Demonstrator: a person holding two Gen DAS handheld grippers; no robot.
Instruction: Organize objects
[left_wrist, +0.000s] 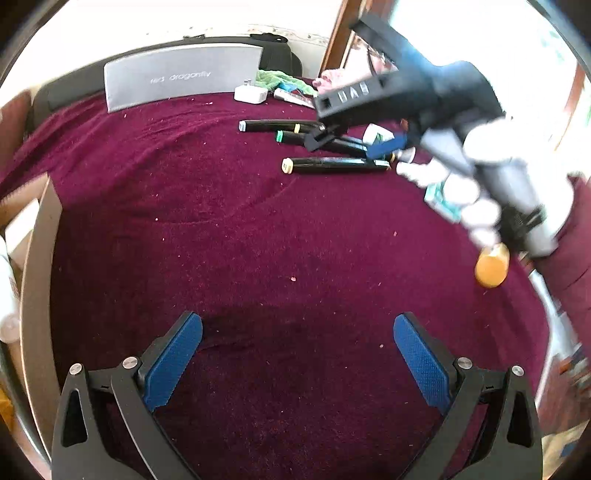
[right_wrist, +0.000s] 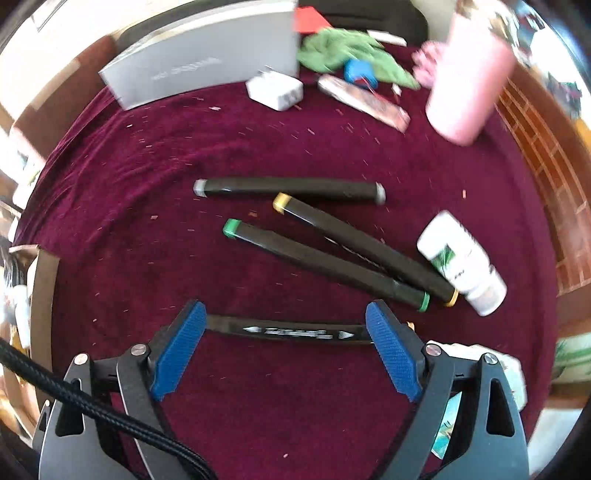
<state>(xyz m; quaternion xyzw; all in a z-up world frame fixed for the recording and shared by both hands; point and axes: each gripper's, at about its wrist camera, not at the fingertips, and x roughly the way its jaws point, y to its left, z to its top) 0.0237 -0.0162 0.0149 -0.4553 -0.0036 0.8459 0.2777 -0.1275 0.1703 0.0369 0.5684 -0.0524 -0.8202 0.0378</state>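
While the left gripper (left_wrist: 297, 363) hangs over bare dark red velvety cloth (left_wrist: 258, 229), we see its blue-padded jaws spread wide with nothing between them. At the far left edge of the cloth runs a pale wooden board (left_wrist: 38, 295). Further back stands a grey rectangular box with faint lettering (left_wrist: 183, 75), and just right of it lie a white plug adapter (left_wrist: 250, 94) and a crumpled green cloth (left_wrist: 280, 78). Right of centre we find the black marker pens: a grey-capped one (right_wrist: 288, 189) farthest back, a yellow-capped one (right_wrist: 365, 249) and a green-capped one (right_wrist: 325, 264) lying slantwise side by side, and a fourth black marker with white arrows (right_wrist: 291, 331) nearest us. The right gripper (right_wrist: 283, 347) hovers over this last pen, jaws wide, pads not pressing on it; the pen's ends are hidden behind the fingers. Right of the markers a small white plastic bottle (right_wrist: 461, 264) lies on its side, touching the yellow-capped pen's end. A pink blurred cylinder (right_wrist: 469, 77) stands at the far right.
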